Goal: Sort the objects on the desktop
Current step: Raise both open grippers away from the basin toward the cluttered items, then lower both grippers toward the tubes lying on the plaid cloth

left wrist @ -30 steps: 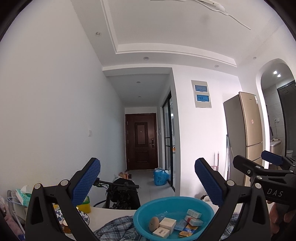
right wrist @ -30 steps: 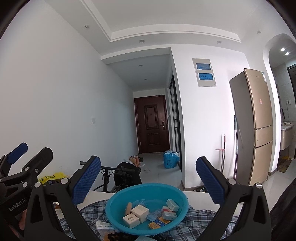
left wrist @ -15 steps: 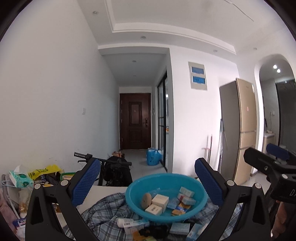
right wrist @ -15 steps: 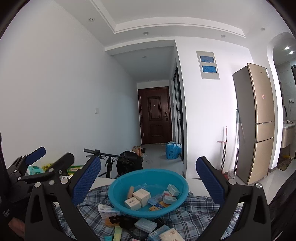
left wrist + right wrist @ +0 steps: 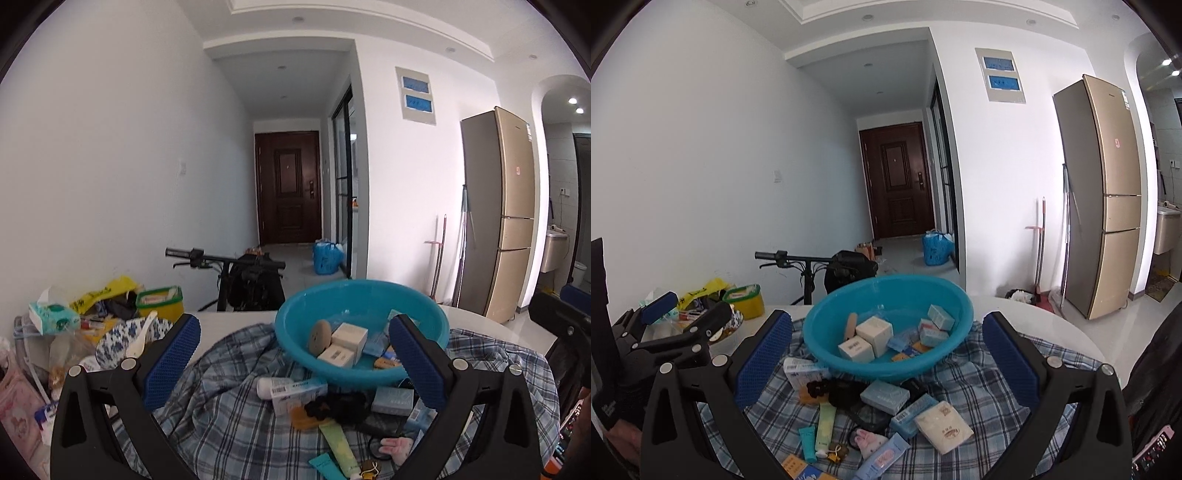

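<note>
Presently finds the left gripper (image 5: 291, 325) spread wide with nothing between its blue pads. Finds the right gripper (image 5: 886, 319) likewise spread and empty. Confirms both as released and raised above the table, touching no item.

Locates the sorting work in two places. Records a blue basin (image 5: 820, 347) on a plaid cloth (image 5: 990, 365), already holding several small boxes and a round tan piece. Records a loose pile on the cloth just in front of the basin, on the near side: a white barcode box (image 5: 803, 371) touching the basin wall, a light-blue box (image 5: 884, 396), a white sachet (image 5: 943, 426), a green tube (image 5: 826, 424), a small teal tube (image 5: 808, 441), a pink-printed tube (image 5: 882, 458) and some dark items too tangled to identify.

Judges the task partly done, with the pile still to clear.

Places the pile ahead of and below both grippers, between the tongs and the basin. From the right wrist view, sees the pile centred under the open jaws. From the left wrist view, sees it centred to slightly right. Judges the right gripper better placed for most of the pile, and the left for the barcode box and green tube on the left edge.

Notes the green tube's long axis running near to far, roughly in line with the fingers, so suited to a grip across its width without turning the wrist. Notes the light-blue box lying skewed, likely needing some rotation.

Flags crowding: risk of catching a neighbouring item or the cloth on closing.
</note>
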Demonstrator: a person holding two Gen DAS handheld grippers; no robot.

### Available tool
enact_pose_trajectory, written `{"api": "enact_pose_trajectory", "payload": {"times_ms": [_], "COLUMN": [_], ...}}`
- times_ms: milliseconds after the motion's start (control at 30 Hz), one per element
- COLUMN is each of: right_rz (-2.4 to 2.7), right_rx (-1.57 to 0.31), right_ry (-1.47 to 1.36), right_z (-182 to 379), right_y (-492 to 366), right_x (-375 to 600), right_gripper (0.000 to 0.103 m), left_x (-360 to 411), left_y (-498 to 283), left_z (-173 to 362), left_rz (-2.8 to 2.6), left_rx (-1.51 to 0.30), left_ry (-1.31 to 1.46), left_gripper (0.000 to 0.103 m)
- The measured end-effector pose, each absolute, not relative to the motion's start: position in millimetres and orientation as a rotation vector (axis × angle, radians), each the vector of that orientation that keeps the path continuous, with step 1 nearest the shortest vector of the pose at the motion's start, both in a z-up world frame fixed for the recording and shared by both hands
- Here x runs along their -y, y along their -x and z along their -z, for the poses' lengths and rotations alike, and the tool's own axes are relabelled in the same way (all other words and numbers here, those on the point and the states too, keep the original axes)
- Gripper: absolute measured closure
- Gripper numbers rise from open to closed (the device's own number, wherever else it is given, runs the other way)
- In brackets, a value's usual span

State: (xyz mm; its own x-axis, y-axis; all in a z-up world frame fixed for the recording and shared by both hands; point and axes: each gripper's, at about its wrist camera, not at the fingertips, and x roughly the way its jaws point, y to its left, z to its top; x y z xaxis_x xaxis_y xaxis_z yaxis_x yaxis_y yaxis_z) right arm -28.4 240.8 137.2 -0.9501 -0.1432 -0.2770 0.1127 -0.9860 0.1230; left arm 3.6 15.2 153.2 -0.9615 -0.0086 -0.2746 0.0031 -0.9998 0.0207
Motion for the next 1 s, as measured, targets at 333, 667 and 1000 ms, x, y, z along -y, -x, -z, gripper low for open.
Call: {"api": "enact_pose_trajectory", "payload": {"times_ms": [333,667,1000], "right_rz": [2.956,2.917,2.878], "right_rx": [0.132,0.201,0.165], "right_ry": [-0.645,-0.861,-0.972], "right_z": [-103,-65,-38], "right_y": [38,49,57], "right_x": [-242,-249,-237], "right_gripper": [0.001,0.001,0.001], "left_x": [-13,-2,-12], "left_y": [0,8,18], "left_z": [-115,-81,-59], "left_rz": [3.077,3.009,2.996], "left_rx": [0.017,-0.042,-0.020], "left_ry": [-0.614,-0.799,-0.908], "left_gripper": [0.000,0.000,0.000]}}
